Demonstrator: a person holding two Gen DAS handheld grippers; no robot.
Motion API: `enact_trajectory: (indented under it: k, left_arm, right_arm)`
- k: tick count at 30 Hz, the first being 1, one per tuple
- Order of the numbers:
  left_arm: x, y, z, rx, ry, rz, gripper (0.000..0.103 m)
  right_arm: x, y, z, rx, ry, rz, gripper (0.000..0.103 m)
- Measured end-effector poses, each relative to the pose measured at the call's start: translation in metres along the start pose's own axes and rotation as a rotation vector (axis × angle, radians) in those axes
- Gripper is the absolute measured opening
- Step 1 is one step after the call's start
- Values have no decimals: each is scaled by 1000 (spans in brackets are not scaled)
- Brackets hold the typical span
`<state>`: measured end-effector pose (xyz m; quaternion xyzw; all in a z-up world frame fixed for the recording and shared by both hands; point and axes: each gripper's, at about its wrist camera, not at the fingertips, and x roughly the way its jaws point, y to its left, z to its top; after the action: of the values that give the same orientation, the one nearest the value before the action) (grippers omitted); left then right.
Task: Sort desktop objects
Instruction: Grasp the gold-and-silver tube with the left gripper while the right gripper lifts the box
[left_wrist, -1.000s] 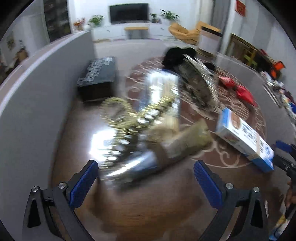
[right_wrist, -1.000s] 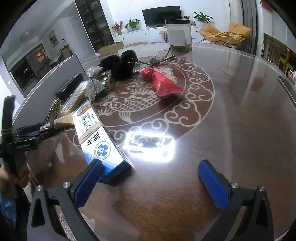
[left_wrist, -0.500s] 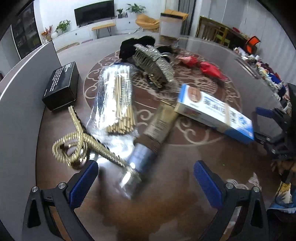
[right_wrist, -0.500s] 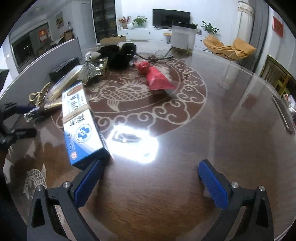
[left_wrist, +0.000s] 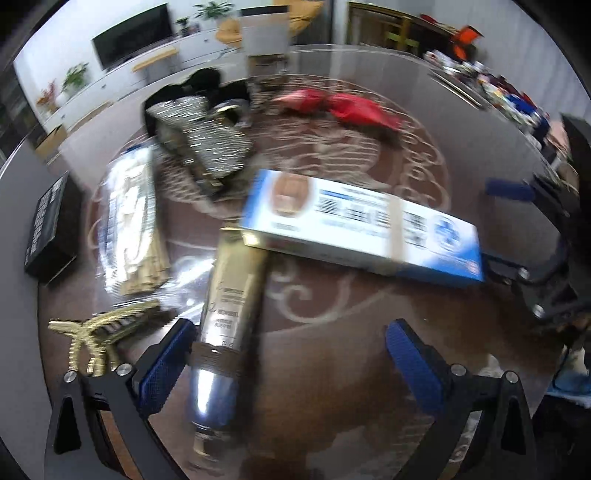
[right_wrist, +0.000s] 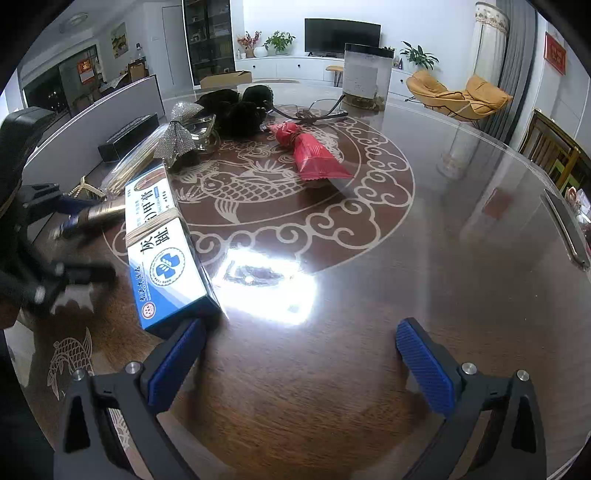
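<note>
A gold tube with a silver cap (left_wrist: 229, 306) lies on the dark round table (left_wrist: 332, 369). Its cap end sits between the fingers of my open left gripper (left_wrist: 290, 332), close against the left pad (left_wrist: 166, 362). A blue and white box (left_wrist: 362, 229) rests across the tube's far end. In the right wrist view the same box (right_wrist: 166, 251) lies at the left. Its near end is just ahead of the left finger (right_wrist: 173, 362) of my open right gripper (right_wrist: 299, 328), which holds nothing. A red packet (right_wrist: 314, 155) lies in mid-table.
A gold chain (left_wrist: 96, 332), a bag of sticks (left_wrist: 133, 214) and a black box (left_wrist: 48, 229) lie left of the tube. A glittery bow (right_wrist: 177, 136), black fluffy items (right_wrist: 236, 107), glasses (right_wrist: 314, 110) and a clear canister (right_wrist: 365, 74) sit at the back. A grey partition (right_wrist: 96, 122) borders the left side.
My left gripper has swung right and come forward, so the tube now lies between its fingers. The right gripper has drawn closer to the box's near end.
</note>
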<state>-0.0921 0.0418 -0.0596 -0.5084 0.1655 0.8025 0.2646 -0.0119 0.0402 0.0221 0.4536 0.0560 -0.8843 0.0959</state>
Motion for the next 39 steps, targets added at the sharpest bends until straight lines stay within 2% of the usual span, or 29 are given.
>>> enact_trajectory:
  k: [2, 3, 4, 5, 7, 9, 11, 14, 18, 21, 24, 26, 28, 29, 32, 35, 39]
  left_arm:
    - [-2, -1, 1, -13, -9, 6, 94]
    - [-3, 2, 2, -31, -13, 14, 86]
    - [-5, 6, 2, -52, -19, 24, 73]
    - [-8, 12, 3, -86, -24, 36, 67]
    - [-12, 25, 3, -146, -29, 43, 40]
    - [-14, 38, 0, -215, -29, 45, 27]
    - [-16, 38, -5, -259, -30, 33, 26]
    - [-22, 36, -20, -299, -34, 69, 26]
    - [-41, 33, -58, -468, -54, 104, 26]
    - [-57, 28, -92, -538, -64, 213, 26]
    - [-66, 34, -113, -592, -111, 204, 28]
    - [-66, 34, -115, -588, -125, 190, 38]
    - [-64, 32, -114, -571, -97, 214, 81]
    - [-61, 30, -116, -560, -86, 226, 84]
    - [-58, 22, -114, -520, -74, 264, 85]
    - [-52, 19, -110, -502, -52, 257, 101]
    - [-50, 18, -111, -505, -51, 252, 103]
  right_arm:
    - [0, 0, 0, 0, 0, 0, 103]
    - [0, 0, 0, 0, 0, 0, 103]
    - [0, 0, 0, 0, 0, 0, 103]
    - [0, 0, 0, 0, 0, 0, 103]
    - [0, 0, 0, 0, 0, 0, 103]
    - [0, 0, 0, 0, 0, 0, 103]
    - [0, 0, 0, 0, 0, 0, 103]
    - [0, 0, 0, -1, 0, 0, 103]
    - [0, 0, 0, 1, -1, 3, 103]
    - [-5, -3, -4, -8, 5, 52, 103]
    - [-16, -5, -11, -19, 29, 157, 103]
    - [-20, 4, -5, -59, 45, 229, 103]
    - [-20, 20, 6, -131, 44, 258, 103]
    - [-20, 29, 14, -172, 38, 271, 103]
    - [-4, 57, 37, -278, 79, 305, 103]
    - [16, 77, 52, -358, 141, 323, 103]
    - [36, 89, 57, -418, 222, 307, 103]
